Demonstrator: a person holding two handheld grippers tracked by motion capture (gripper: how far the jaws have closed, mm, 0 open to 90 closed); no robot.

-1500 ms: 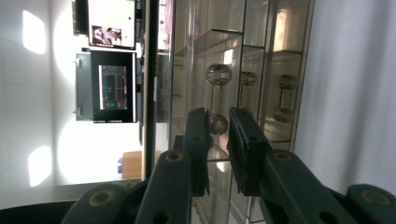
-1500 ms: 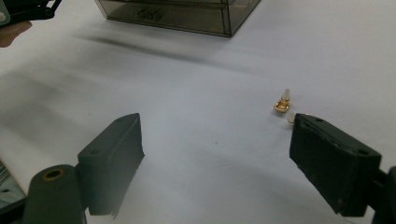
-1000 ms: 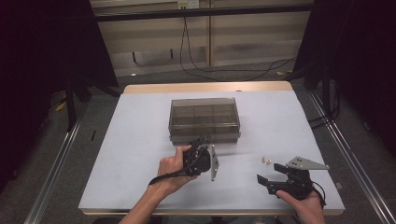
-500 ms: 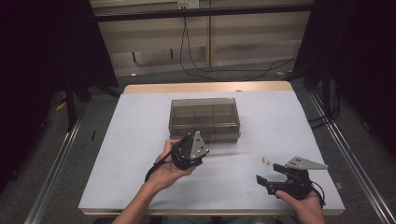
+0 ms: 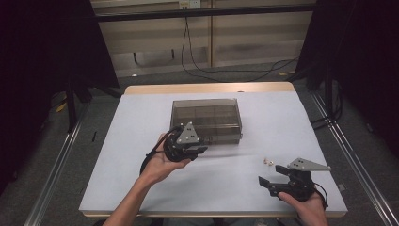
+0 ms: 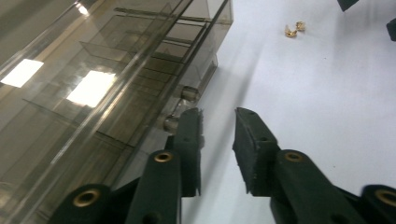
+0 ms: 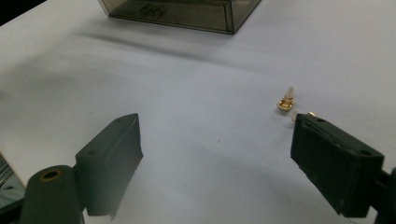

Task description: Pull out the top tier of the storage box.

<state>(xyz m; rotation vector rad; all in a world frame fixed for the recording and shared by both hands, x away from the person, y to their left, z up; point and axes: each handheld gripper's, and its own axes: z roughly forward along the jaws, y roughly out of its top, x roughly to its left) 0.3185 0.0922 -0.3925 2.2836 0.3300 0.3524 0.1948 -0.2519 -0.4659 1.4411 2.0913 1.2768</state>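
Observation:
A smoky see-through box [image 5: 207,120] with inner compartments stands at the middle of the white table [image 5: 117,179]. A hand holds my left gripper [image 5: 200,149] against the box's front left side. In the left gripper view my left gripper [image 6: 218,114] has a narrow gap with only bare table in it; its jaws have just been closing. Its left fingertip [image 6: 191,119] lies beside two small knobs [image 6: 189,93] on the box wall [image 6: 93,88]. My right gripper [image 5: 270,174] rests wide open at the front right. Two small gold pieces [image 7: 286,102] lie just beyond its right finger [image 7: 327,158].
The gold pieces [image 5: 269,161] lie on the table between the box and the right gripper, also at the top of the left gripper view as gold pieces [image 6: 293,29]. Cables [image 5: 197,61] run over the floor behind the table. Metal rails [image 5: 56,160] flank both sides.
The left gripper has lifted and moved left and toward the box, rolling so its grey plate faces up. Its jaws stand closer together. The right gripper has kept still.

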